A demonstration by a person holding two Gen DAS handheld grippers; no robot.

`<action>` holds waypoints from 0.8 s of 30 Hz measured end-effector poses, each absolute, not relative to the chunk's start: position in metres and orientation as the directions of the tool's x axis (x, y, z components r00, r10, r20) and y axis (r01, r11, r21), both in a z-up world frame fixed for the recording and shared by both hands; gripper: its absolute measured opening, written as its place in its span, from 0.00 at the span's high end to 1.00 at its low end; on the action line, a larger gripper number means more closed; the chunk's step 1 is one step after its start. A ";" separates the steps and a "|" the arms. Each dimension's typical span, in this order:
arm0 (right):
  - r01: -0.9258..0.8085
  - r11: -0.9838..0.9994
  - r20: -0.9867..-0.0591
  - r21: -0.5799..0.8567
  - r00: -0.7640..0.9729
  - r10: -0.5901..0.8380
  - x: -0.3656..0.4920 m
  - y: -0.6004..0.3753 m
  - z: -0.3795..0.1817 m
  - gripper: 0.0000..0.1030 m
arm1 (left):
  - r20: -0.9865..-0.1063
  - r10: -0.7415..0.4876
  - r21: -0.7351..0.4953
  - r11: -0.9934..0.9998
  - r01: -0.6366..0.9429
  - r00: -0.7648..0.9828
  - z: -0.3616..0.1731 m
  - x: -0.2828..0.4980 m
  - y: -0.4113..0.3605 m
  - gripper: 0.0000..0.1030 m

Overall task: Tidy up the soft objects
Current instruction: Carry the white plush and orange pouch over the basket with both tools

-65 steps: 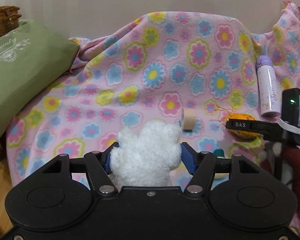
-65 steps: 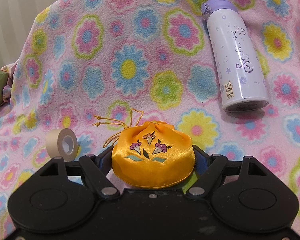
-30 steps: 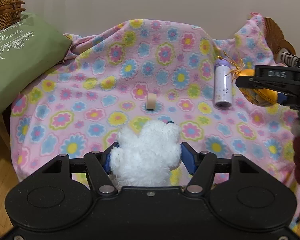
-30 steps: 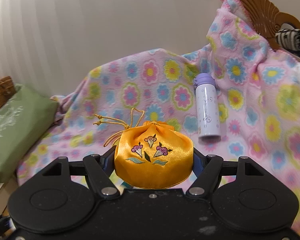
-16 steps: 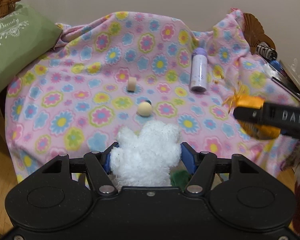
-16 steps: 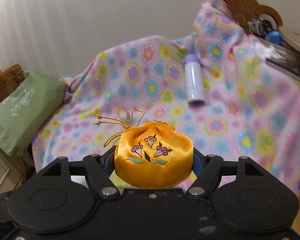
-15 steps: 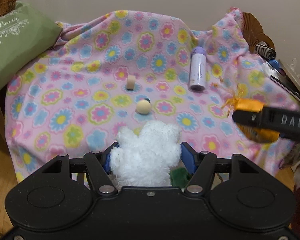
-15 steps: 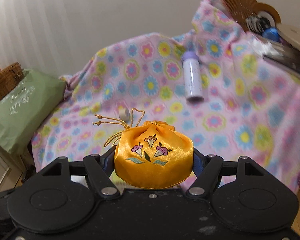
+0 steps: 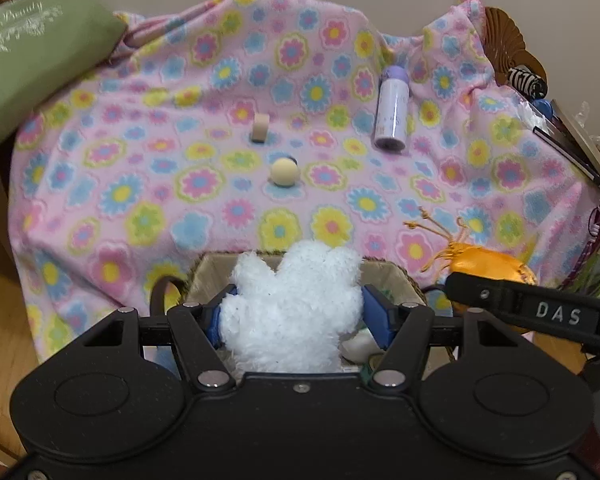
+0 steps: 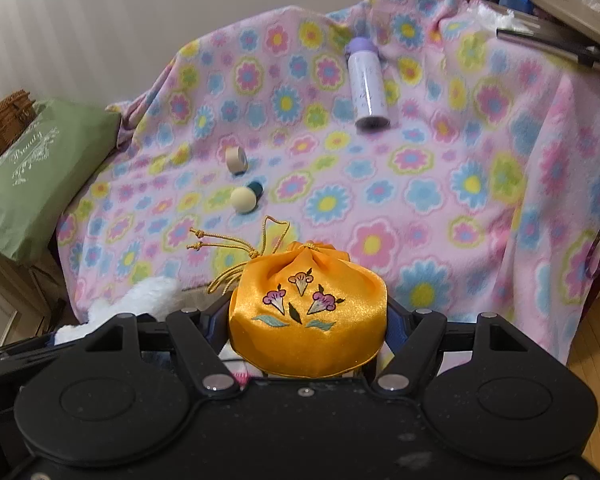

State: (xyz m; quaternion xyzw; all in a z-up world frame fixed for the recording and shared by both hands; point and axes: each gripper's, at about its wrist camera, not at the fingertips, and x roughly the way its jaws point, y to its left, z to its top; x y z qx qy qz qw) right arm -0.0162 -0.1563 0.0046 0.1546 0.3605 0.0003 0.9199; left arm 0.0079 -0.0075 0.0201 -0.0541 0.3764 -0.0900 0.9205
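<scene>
Left claw (image 9: 296, 314): pinching the white plush toy (image 9: 296, 300) between its blue pads, above a lined basket (image 9: 396, 276).
Right claw (image 10: 306, 320): pinching the orange drawstring pouch (image 10: 306, 312), flowered blanket (image 10: 420, 184) beyond.

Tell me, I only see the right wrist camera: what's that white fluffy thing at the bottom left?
Observer: It's a white plush toy, squeezed between the left gripper's blue pads.
Operator: Is anything under it?
Observer: Yes, a lined basket sits right below it, in front of the flowery blanket.
Operator: Is the basket empty?
Observer: No, a white item lies inside; I can't tell what it is.
</scene>
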 end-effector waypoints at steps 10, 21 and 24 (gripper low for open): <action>0.119 0.953 -0.696 0.278 0.709 0.114 -0.014 -0.152 -0.003 0.30 | -0.726 -0.176 -0.143 0.984 0.105 0.665 0.010 0.008 -0.008 0.41; 0.114 0.955 -0.716 0.274 0.687 0.124 -0.010 -0.149 -0.007 0.30 | -0.746 -0.164 -0.148 0.986 0.080 0.646 0.004 0.014 -0.004 0.41; 0.110 0.956 -0.718 0.272 0.685 0.126 -0.009 -0.149 -0.007 0.30 | -0.746 -0.162 -0.146 0.986 0.079 0.646 0.004 0.014 -0.005 0.41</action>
